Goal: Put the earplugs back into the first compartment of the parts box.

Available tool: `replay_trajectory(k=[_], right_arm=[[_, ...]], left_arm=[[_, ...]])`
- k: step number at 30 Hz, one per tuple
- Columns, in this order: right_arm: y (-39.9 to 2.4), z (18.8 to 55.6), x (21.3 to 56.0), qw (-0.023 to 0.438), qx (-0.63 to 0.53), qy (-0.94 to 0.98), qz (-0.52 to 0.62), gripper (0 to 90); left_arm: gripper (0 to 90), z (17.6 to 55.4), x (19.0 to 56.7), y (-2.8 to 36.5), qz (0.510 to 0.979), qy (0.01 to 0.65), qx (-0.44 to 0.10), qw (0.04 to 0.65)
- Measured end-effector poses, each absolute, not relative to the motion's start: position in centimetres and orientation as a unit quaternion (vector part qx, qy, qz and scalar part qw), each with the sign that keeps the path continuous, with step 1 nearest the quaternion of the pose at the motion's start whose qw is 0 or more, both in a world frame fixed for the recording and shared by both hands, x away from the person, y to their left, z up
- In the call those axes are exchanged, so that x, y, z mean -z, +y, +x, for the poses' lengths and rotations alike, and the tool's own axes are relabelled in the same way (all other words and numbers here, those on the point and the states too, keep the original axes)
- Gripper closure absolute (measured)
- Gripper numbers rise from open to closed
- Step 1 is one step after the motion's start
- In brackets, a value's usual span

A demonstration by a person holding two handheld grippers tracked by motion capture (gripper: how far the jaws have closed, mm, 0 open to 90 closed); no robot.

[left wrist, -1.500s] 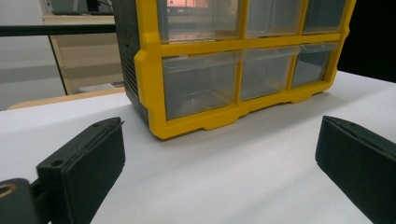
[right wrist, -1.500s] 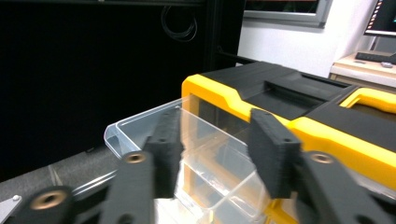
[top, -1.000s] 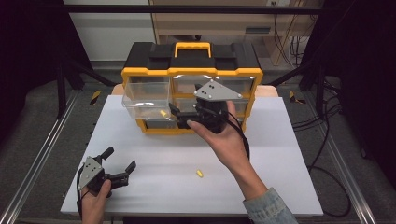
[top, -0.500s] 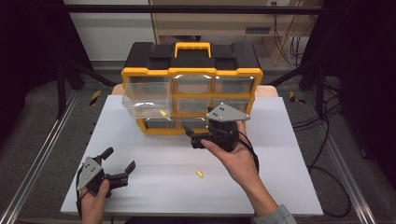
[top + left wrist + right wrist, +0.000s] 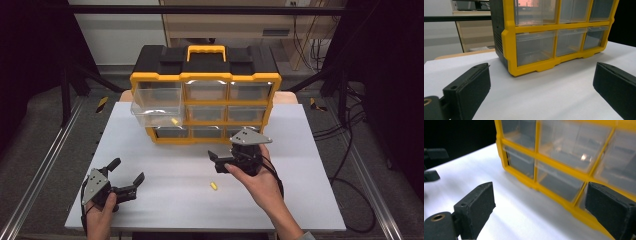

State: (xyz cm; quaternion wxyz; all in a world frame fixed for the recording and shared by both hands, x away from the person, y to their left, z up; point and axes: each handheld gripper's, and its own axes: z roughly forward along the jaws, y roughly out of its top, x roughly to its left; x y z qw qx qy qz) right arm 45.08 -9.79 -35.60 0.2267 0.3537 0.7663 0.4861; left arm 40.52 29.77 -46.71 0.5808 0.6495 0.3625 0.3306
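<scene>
The white table runs off the bottom edge of the high view, and its near corners are cut off there. On it, toward 12 o'clock, stands the yellow-and-black drawer organiser, its clear drawer fronts facing the person. Its top-left drawer is pulled out toward 6 o'clock, and a small yellow piece lies in its near right corner; what the other drawers hold is hard to make out through the hazy plastic. In the left gripper view the organiser is cropped at the top, and in the right gripper view the organiser is blurred and cut off at the top and right.

The right gripper is held just in front of the organiser's lower row, at about 3 o'clock of the table's middle, with its jaws spread wide and nothing between them. The left gripper sits at about 8 o'clock near the table's front edge, its jaws likewise spread and empty; the hand behind it is partly cut off by the frame.

The small yellow peg lies on the bare table at about 6 o'clock of the right gripper, close below it and apart from it. Its long axis runs roughly from 11 to 5 o'clock; which end is which is too small to tell. Nothing lies between it and either gripper.
</scene>
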Motion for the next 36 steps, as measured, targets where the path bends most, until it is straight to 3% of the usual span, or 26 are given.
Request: replay_trajectory(k=[31, 36], right_arm=[[-9.4, 43.2, 44.1, 0.152, -0.407, 0.814, 0.386, 11.5], [-9.2, 43.0, 45.0, 0.142, -0.393, 0.821, 0.390, 25.0]], left_arm=[[0.9, 40.5, 46.7, 29.7, 0.650, 0.358, -0.334, 0.581], [0.8, 40.5, 46.7, 29.7, 0.650, 0.358, -0.334, 0.581]])
